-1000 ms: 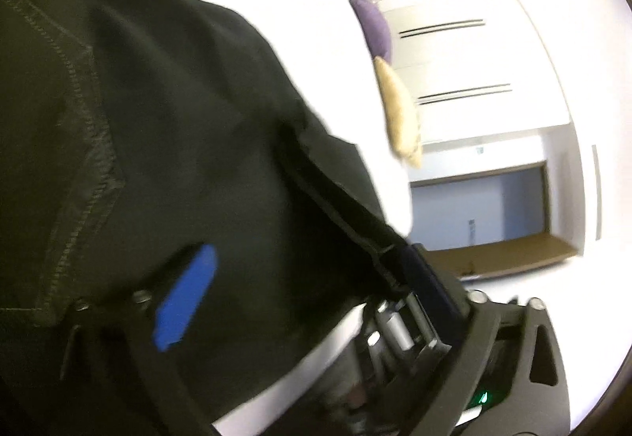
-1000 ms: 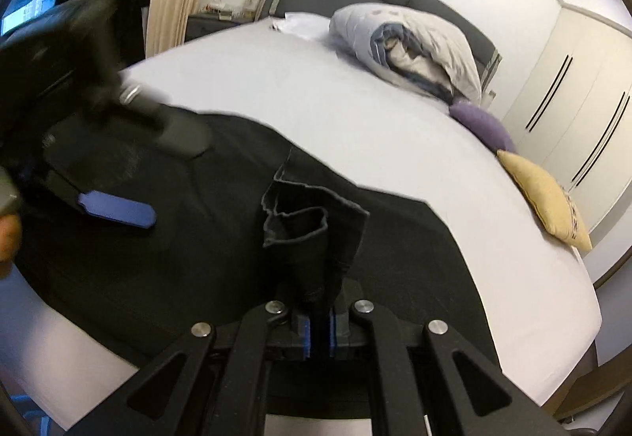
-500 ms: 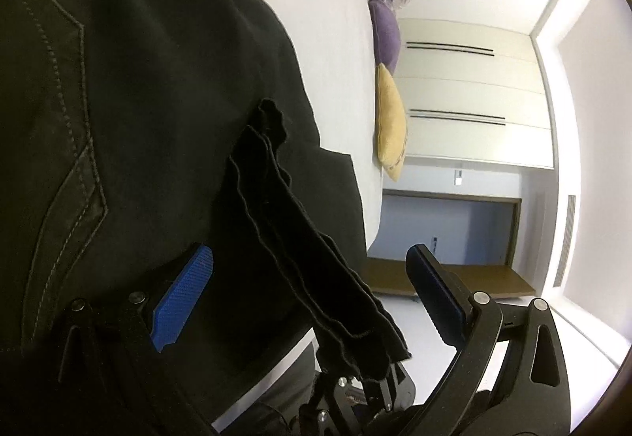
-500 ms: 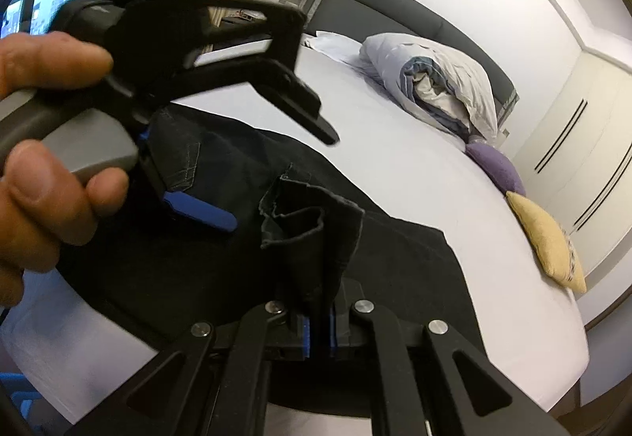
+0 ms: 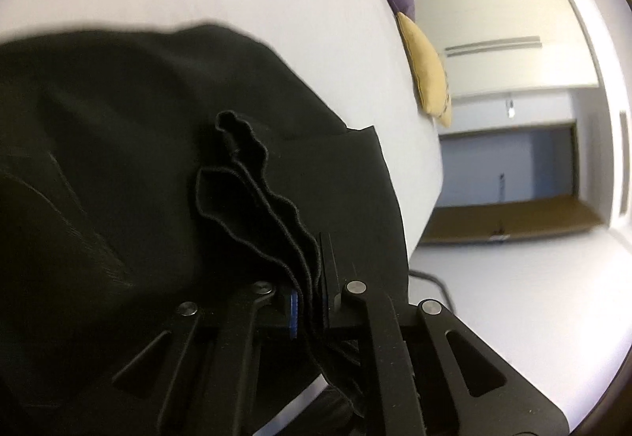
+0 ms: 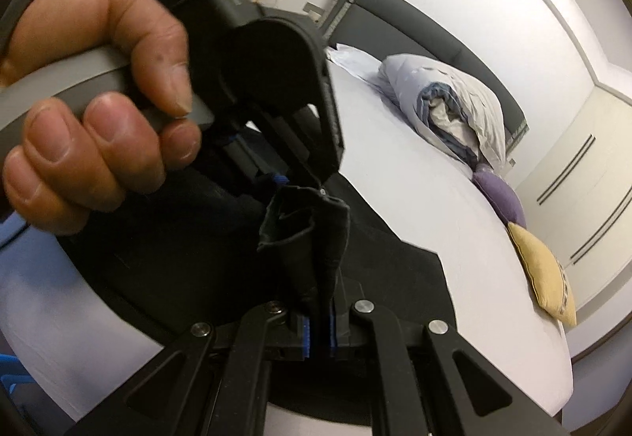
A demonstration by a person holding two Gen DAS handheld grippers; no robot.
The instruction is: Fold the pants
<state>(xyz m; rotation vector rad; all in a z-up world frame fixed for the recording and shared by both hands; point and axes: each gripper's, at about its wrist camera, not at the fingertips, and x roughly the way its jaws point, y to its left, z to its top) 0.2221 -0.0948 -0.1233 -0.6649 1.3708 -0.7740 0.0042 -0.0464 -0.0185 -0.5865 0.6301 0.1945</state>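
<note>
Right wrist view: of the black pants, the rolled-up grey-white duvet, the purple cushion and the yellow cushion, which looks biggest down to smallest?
1. Black pants, spread on the white bed.
2. Rolled-up grey-white duvet.
3. Yellow cushion and purple cushion: near alike; the purple one lies farther off, so unranked.

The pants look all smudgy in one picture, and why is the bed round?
Left wrist view: the black pants are smeared along their top edge, probably motion blur, and so dark that little detail shows. Right wrist view: sharper; the hand looms huge because it is close to the lens. Both views: the fisheye lens bends the straight bed edges into curves.
</note>
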